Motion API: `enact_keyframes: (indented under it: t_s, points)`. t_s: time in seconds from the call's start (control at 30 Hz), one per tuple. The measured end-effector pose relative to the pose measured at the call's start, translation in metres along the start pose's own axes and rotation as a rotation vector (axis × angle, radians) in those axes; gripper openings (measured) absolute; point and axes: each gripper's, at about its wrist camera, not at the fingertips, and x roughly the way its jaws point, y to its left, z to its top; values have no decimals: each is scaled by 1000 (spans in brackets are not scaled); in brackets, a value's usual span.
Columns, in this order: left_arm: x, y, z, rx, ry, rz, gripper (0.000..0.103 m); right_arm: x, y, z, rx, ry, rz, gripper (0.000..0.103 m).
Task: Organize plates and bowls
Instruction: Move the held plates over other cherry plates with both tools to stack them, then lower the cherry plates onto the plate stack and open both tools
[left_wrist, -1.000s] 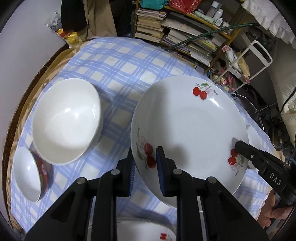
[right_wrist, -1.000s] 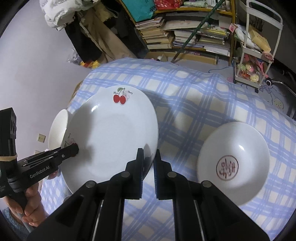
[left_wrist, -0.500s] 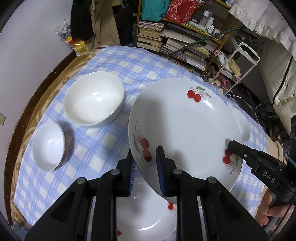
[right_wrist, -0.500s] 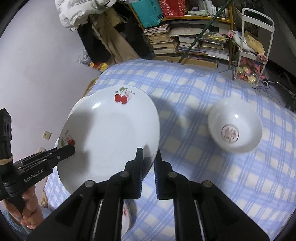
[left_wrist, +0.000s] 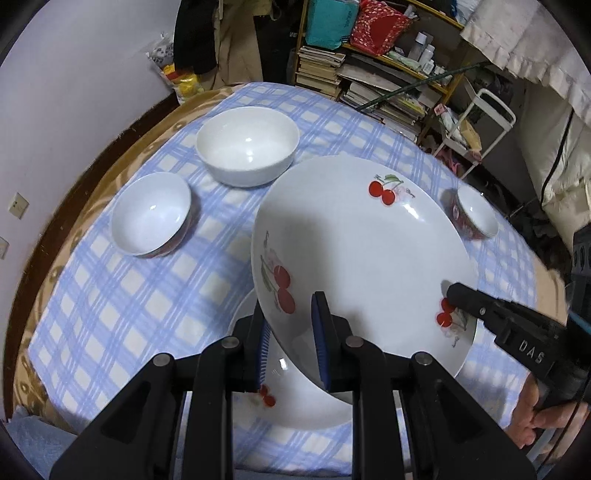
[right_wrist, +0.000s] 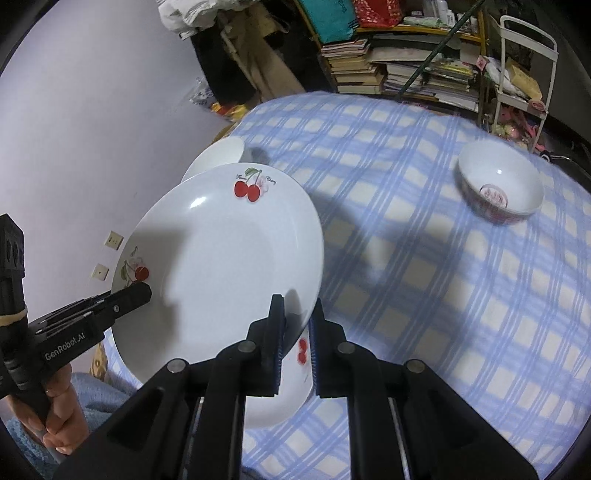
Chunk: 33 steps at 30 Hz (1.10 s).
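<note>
Carried between both grippers, the large white ceramic plate with red cherry prints (left_wrist: 362, 258) has travelled across the table since the earlier frames and now hangs tilted directly over a second cherry-print plate (left_wrist: 295, 402) lying below the fingers. The left gripper (left_wrist: 288, 343) is clamped narrowly on the carried plate's near rim; the right gripper (right_wrist: 297, 332) pinches the opposite rim, nearly closed. Judgement: stacking is imminent; lowering squarely remains. Ahead of the left fingers sit a large white bowl (left_wrist: 247, 144) and a smaller white bowl with a red outside (left_wrist: 151, 214); ahead of the right fingers, well apart, another red-patterned bowl (right_wrist: 500, 182). Surface: blue-and-white checked tablecloth (right_wrist: 424, 258). Beyond it, cluttered bookshelves (left_wrist: 373, 81) and a pale wall.
</note>
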Motion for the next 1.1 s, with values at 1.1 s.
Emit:
enact_keyframes:
  t_s: [1.1]
  points:
    - [69, 46, -71, -143, 162, 27, 22, 67, 11, -62, -46, 120, -54, 13]
